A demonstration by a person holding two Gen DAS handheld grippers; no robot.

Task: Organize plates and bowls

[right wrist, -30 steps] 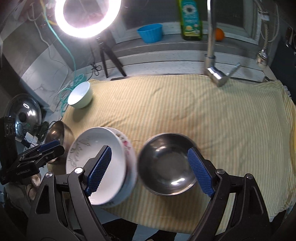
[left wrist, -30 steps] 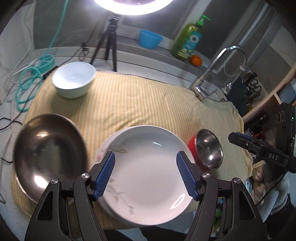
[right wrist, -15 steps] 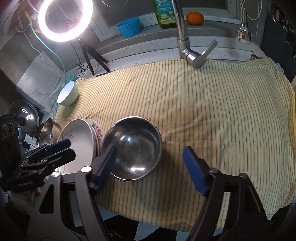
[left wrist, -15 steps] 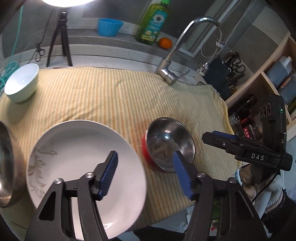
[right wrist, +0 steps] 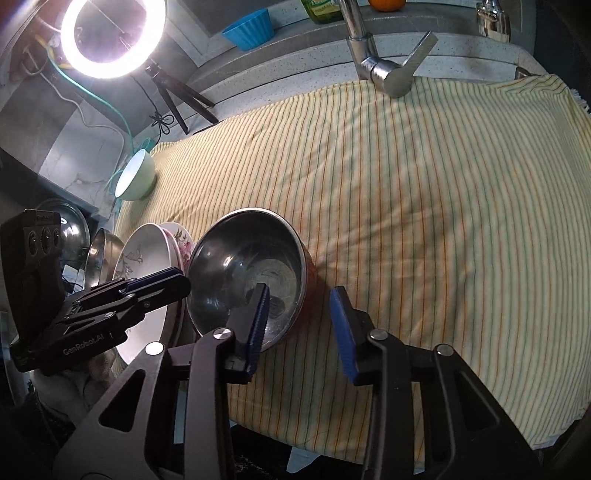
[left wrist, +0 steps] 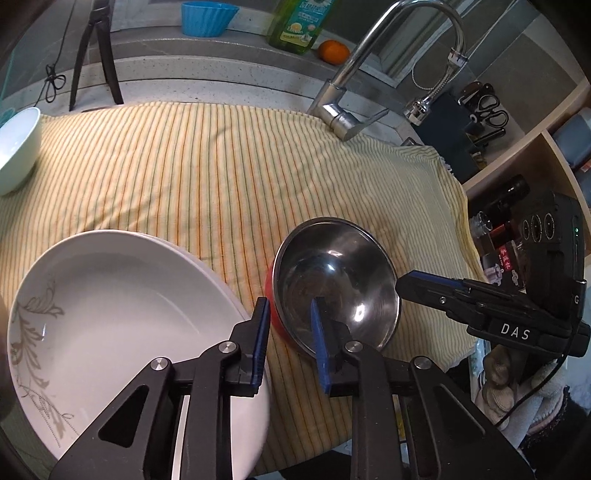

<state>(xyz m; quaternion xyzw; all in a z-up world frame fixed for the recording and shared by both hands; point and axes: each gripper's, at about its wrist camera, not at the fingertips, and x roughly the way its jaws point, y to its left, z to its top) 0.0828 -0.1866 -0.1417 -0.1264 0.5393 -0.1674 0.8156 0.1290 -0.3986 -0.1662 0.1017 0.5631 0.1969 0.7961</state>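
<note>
A steel bowl with a red outside (left wrist: 336, 280) sits on the striped cloth (left wrist: 221, 166); it also shows in the right wrist view (right wrist: 247, 273). My left gripper (left wrist: 290, 334) straddles its near-left rim, one finger inside, one outside, jaws narrowed. My right gripper (right wrist: 301, 317) straddles its right rim, partly open. A white floral plate (left wrist: 110, 317) lies stacked on another plate (right wrist: 181, 240) to the left. A larger steel bowl (right wrist: 101, 254) sits further left. A white bowl (left wrist: 16, 147) stands far left.
A tap (left wrist: 354, 107) rises at the back of the cloth. A blue cup (left wrist: 207, 18), soap bottle (left wrist: 295, 22) and orange (left wrist: 334, 51) stand on the ledge. A ring light (right wrist: 110, 37) on a tripod stands back left. Shelves (left wrist: 535, 166) are on the right.
Both grippers moved in onto the red-sided steel bowl. The left jaws narrowed around its left rim. The right gripper came lower, over its right rim, and its jaws narrowed.
</note>
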